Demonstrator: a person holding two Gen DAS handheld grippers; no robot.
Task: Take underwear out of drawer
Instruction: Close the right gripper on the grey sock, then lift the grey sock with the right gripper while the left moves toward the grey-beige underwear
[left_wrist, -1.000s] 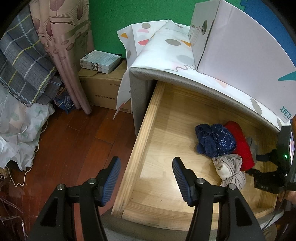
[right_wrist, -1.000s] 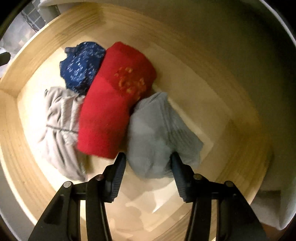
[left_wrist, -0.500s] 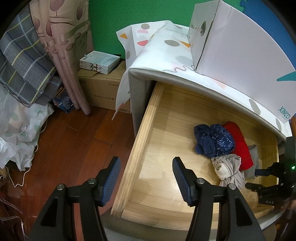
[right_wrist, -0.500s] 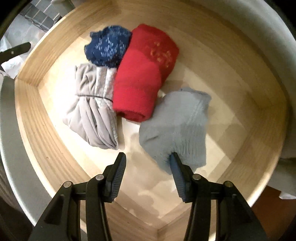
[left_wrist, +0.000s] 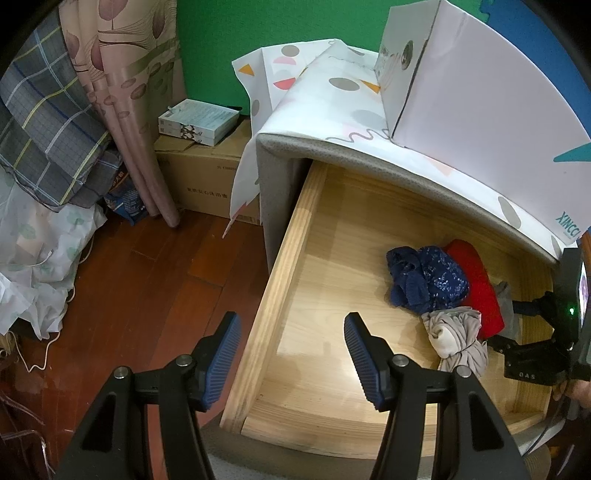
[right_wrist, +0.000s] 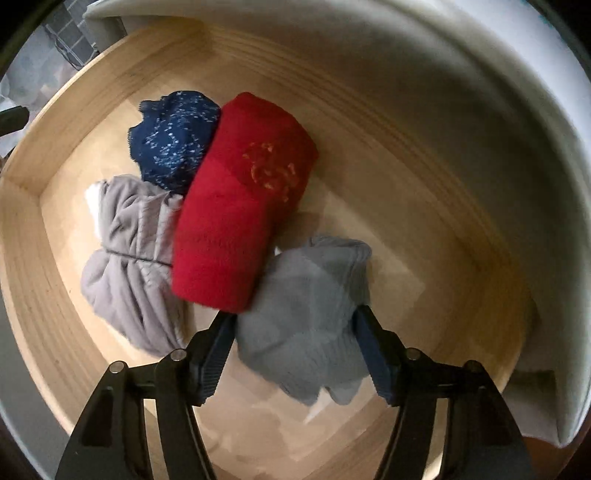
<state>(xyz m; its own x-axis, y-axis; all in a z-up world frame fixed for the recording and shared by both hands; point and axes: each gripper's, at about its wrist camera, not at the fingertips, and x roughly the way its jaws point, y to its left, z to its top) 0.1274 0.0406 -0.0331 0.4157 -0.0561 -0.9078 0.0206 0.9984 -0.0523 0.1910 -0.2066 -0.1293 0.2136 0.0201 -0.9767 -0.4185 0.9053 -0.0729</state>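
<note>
The wooden drawer (left_wrist: 280, 280) stands open. Four rolled garments lie at its right end: a navy patterned one (right_wrist: 173, 136), a red one (right_wrist: 236, 214), a beige one (right_wrist: 129, 254) and a grey one (right_wrist: 306, 325). My right gripper (right_wrist: 295, 343) is open, low in the drawer, with its fingers on either side of the grey garment. In the left wrist view it reaches in from the right (left_wrist: 517, 325). My left gripper (left_wrist: 291, 354) is open and empty, above the drawer's left front corner.
A white box (left_wrist: 480, 92) sits on the patterned cover (left_wrist: 332, 99) over the cabinet. A cardboard box (left_wrist: 207, 173) with a small packet, a curtain (left_wrist: 122, 92) and bedding (left_wrist: 40, 240) stand to the left on the wooden floor (left_wrist: 147, 295).
My right gripper pulled back and up half a second ago, then came down again so that the grey garment now sits between its fingers. The left gripper has barely moved.
</note>
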